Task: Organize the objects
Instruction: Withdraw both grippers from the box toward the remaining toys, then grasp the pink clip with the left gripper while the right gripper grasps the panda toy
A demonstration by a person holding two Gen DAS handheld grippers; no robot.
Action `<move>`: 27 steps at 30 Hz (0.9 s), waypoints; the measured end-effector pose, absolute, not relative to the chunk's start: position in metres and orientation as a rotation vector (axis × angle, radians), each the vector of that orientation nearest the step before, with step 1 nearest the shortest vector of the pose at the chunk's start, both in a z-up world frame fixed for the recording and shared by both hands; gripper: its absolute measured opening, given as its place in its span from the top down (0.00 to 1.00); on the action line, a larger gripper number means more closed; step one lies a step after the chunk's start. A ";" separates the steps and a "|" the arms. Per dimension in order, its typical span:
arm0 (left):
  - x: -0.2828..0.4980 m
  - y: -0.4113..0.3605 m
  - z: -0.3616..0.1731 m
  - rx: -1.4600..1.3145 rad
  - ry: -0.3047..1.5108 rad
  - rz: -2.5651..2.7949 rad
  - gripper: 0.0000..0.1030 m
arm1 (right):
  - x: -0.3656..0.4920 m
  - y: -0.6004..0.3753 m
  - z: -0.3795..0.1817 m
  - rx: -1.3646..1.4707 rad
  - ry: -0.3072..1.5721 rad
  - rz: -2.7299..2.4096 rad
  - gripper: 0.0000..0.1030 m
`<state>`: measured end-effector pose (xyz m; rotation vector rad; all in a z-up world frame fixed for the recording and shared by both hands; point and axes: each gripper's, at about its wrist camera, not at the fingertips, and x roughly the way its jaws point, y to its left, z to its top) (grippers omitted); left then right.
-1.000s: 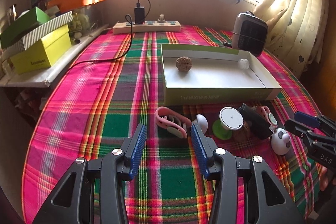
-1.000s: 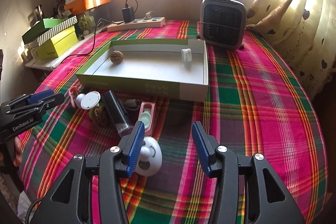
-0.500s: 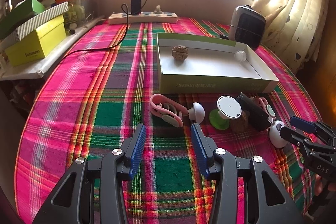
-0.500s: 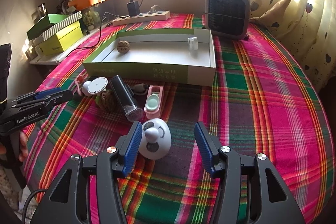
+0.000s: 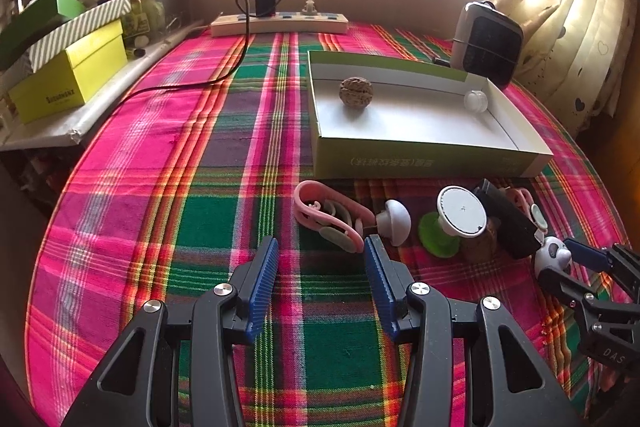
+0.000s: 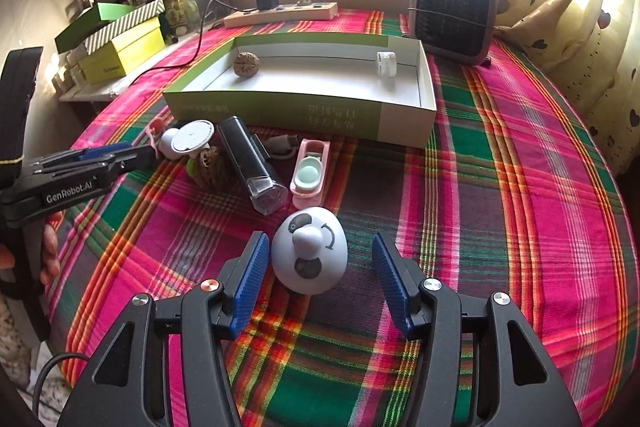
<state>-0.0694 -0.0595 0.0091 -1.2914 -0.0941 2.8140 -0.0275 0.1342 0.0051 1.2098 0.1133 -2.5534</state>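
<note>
A green-walled box (image 6: 280, 107) holds a walnut (image 6: 246, 64) and a small white roll (image 6: 386, 63). In front of it lie a black cylinder (image 6: 252, 163), a pink case (image 6: 310, 173), a second walnut (image 6: 210, 171), a white disc on a green base (image 5: 460, 213), a white mushroom knob (image 5: 396, 221) and a pink clip (image 5: 328, 215). My right gripper (image 6: 316, 263) is open with a white panda-face egg (image 6: 309, 253) between its fingers, untouched. My left gripper (image 5: 320, 267) is open and empty just before the pink clip.
A small heater (image 6: 454, 15) stands behind the box's right end. A power strip (image 5: 280, 23) with a charger and cable lies at the back. Stacked green and yellow boxes (image 5: 68, 67) sit on a shelf at the left. Curtains hang at the right.
My right gripper has moved forward, so the panda egg now sits between its fingers. My left gripper has drawn back a little from the pink clip.
</note>
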 end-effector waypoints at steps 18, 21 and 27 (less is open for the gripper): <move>-0.067 -0.085 0.007 -1.345 -0.077 2.880 0.58 | -0.031 0.136 0.004 1.233 0.147 -2.569 0.47; -0.068 -0.092 0.006 -1.363 -0.087 2.901 0.58 | -0.032 0.137 0.004 1.234 0.152 -2.570 0.47; -0.063 -0.092 0.012 -1.308 -0.148 2.874 0.58 | -0.034 0.140 0.004 1.239 0.145 -2.581 0.47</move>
